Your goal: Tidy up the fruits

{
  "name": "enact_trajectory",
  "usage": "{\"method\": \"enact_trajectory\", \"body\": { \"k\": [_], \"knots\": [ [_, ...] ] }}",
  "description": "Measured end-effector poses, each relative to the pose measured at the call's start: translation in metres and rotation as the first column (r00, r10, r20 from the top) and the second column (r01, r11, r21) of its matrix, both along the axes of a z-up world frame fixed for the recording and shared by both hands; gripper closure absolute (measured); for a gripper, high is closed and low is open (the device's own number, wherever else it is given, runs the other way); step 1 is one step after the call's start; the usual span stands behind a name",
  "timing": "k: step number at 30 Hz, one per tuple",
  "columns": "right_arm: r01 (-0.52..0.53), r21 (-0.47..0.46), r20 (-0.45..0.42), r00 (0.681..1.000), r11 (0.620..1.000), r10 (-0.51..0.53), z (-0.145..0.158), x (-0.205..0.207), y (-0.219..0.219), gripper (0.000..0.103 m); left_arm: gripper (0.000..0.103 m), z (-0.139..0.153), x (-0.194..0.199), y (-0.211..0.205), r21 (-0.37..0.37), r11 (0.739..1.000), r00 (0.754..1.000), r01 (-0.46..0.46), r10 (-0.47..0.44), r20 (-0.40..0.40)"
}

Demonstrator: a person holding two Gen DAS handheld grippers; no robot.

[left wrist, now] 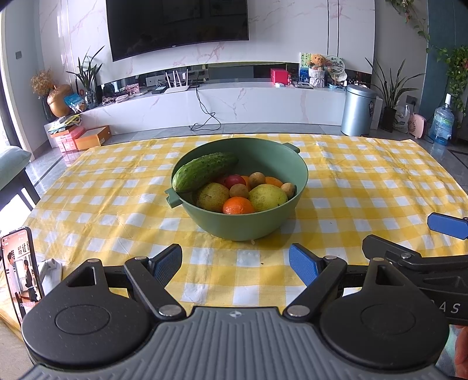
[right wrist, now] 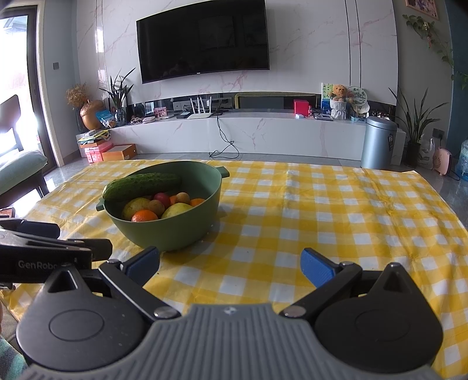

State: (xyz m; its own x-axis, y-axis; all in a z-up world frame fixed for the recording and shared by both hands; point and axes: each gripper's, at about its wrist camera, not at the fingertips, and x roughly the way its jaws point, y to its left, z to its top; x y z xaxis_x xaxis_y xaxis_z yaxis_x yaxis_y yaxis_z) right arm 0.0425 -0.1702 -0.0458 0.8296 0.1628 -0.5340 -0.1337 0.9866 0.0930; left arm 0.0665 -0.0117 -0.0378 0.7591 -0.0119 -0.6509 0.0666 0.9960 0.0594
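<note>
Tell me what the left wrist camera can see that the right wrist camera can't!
Only the left wrist view shows a phone standing at the table's left edge with its screen lit, and a whole water jug on the floor at the right. Only the right wrist view shows the bright glass door and a picture frame high on the wall. Both show the green bowl of fruit with a cucumber across its rim, the yellow checked cloth, the TV, and an open, empty claw: the left claw and the right claw.
</note>
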Motion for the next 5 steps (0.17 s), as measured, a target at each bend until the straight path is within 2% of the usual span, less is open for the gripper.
{"method": "enact_trajectory", "body": {
  "k": [5],
  "knots": [
    [0.002,0.003,-0.006,1.000,1.000,-0.002,-0.0001,0.0010,0.0013,0.004,0.006,0.0001,0.0009,0.0012,-0.002,1.000,1.000,-0.001,0.001,-0.001]
  ]
}}
